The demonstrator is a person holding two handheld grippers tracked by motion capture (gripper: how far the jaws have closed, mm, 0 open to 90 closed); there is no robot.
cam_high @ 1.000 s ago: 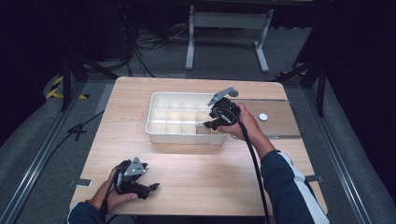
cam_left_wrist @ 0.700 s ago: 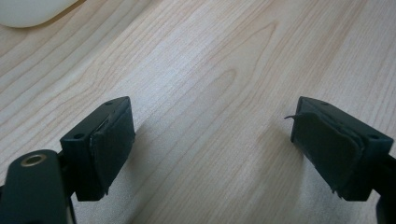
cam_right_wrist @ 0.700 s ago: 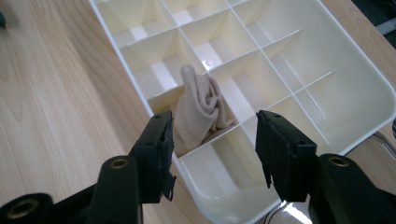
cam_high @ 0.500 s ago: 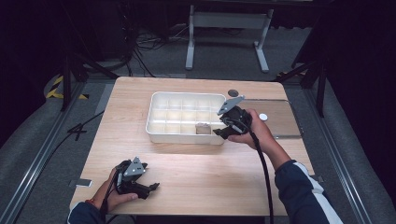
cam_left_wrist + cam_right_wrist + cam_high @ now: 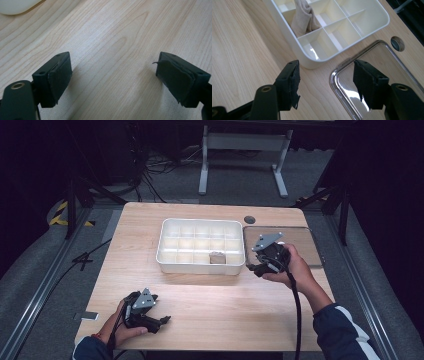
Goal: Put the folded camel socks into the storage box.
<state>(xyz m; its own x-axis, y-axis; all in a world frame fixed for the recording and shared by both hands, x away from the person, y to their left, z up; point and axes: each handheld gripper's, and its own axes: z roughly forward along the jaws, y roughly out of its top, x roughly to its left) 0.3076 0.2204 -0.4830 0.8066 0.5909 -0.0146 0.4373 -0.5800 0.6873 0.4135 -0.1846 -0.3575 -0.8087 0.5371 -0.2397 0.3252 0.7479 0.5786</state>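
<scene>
risk 1: the clear lid [image 5: 295,245] lies flat on the table [image 5: 225,315], just right of the white divided tray [image 5: 200,245]. If the right gripper [image 5: 254,268] goes for it, I'd guess a thin, shiny rim lying flush on wood lets the pads skid off instead of biting.

risk 2: the right gripper view has the tray's near corner [image 5: 312,62] just beyond the jaws. A low sweep toward the lid rim [image 5: 337,75] could bump the tray and shift it.

risk 3: the beige cloth piece [image 5: 216,257] stands bunched in a front-row compartment and looks to poke up near the rim. If the lid goes on like that, it probably snags or sits crooked.

right hand: held above the table at the tray's front right corner, over the lid's left edge, forearm coming in from the lower right, cable trailing down. Jaws spread wide, nothing between them.

left hand: parked near the table's front left, well apart from the tray, left gripper [image 5: 161,321] pointing right. Its own view has both pads [image 5: 58,77] wide apart over bare wood, holding nothing.
</scene>
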